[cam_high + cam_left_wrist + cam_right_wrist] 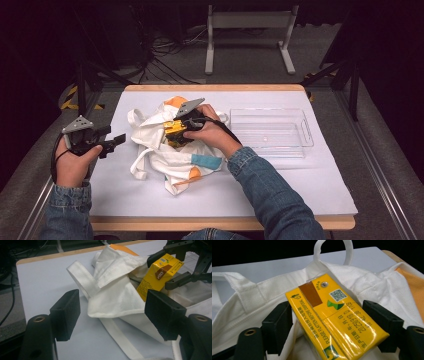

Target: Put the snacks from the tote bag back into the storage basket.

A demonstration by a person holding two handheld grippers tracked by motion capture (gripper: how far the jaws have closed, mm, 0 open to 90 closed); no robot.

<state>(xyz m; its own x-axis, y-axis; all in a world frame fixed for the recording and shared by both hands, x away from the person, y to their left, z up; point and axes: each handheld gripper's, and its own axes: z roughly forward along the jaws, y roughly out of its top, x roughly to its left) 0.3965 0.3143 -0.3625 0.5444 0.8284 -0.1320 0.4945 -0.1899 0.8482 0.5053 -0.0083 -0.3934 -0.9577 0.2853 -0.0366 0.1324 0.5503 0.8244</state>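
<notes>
High view: L tongs (pixel 119 140) apart, beside bag (pixel 172 152).

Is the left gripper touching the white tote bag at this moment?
Apart. The high view shows the left gripper open, with bare table cover between its tips and the tote bag.

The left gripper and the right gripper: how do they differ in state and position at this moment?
The left gripper is open and holds nothing, while the right gripper holds a yellow drink carton between its jaws. The left gripper hovers beside the white tote bag, over the bare white table cover; the right gripper is over the bag itself. Both are black, two-jawed and held in a hand.
</notes>
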